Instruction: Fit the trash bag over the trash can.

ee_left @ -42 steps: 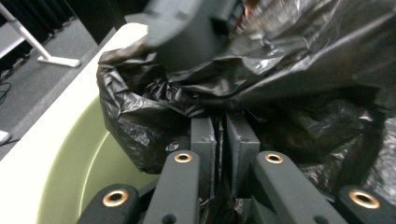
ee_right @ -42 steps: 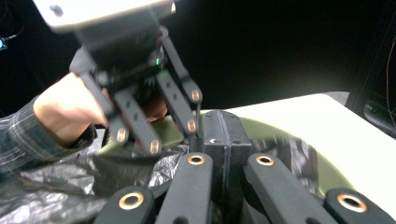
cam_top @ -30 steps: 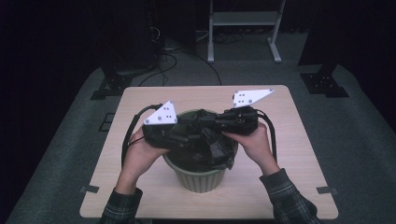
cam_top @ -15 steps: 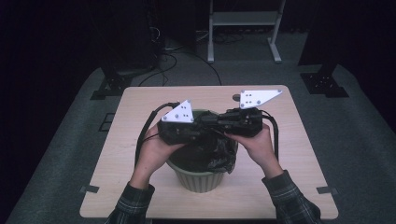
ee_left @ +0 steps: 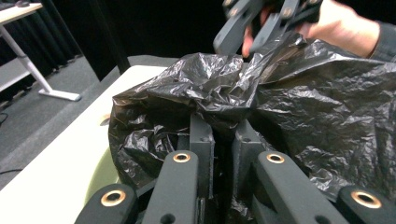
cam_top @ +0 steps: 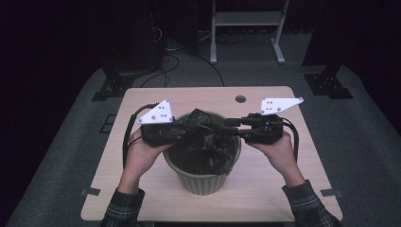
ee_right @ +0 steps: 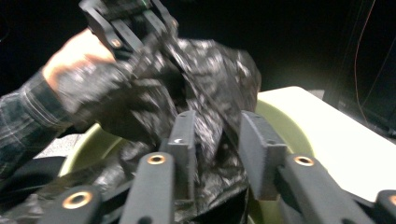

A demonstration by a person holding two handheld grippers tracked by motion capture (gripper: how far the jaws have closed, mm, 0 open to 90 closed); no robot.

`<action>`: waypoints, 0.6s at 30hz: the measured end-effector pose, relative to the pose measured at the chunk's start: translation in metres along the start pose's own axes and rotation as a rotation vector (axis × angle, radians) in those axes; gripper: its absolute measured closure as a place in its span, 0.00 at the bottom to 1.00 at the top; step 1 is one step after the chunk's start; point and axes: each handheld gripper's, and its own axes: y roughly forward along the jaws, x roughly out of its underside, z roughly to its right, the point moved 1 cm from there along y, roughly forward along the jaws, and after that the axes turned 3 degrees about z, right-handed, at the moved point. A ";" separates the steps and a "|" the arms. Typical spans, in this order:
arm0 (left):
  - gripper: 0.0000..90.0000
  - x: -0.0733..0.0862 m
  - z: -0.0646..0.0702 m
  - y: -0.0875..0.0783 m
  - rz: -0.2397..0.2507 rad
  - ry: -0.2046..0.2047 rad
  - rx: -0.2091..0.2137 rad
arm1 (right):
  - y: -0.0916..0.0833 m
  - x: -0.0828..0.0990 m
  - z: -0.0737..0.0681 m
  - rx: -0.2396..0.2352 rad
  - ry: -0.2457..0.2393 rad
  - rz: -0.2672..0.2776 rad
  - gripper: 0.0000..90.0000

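A ribbed green bin stands on the table, with a crumpled black plastic bag bunched over its mouth. My left gripper reaches in from the left. Its jaws have just closed and eased slightly, and the left gripper is shut on a fold of the bag. From the right comes my right gripper. The right gripper has just been opening and stands open, with loose bag film between the jaws. The bin's rim shows beneath.
The light wooden table has a small round hole behind the bin. A white-legged frame and dark stands sit on the floor beyond the table's far edge. Cables trail from both grippers.
The hands have drawn apart over the bin: the left gripper moved left and the right gripper moved right. The right jaws have opened.
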 end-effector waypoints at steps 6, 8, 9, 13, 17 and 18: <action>0.93 0.002 0.001 -0.005 0.008 -0.004 0.005 | 0.015 0.005 0.000 0.013 -0.016 -0.072 1.00; 0.95 0.005 0.000 -0.009 0.007 -0.013 0.001 | 0.015 0.005 0.004 0.055 -0.013 -0.061 1.00; 0.95 0.008 -0.001 -0.012 0.006 -0.019 -0.005 | 0.014 0.005 0.006 0.069 -0.010 -0.057 1.00; 0.96 0.017 -0.005 -0.024 0.005 -0.033 -0.048 | 0.005 0.006 0.016 0.137 0.001 -0.047 1.00; 0.97 0.028 -0.010 -0.040 0.005 -0.055 -0.089 | -0.010 0.009 0.018 0.166 -0.006 -0.028 1.00; 0.97 0.030 -0.011 -0.044 0.007 -0.056 -0.099 | -0.015 0.010 0.017 0.171 -0.007 -0.023 1.00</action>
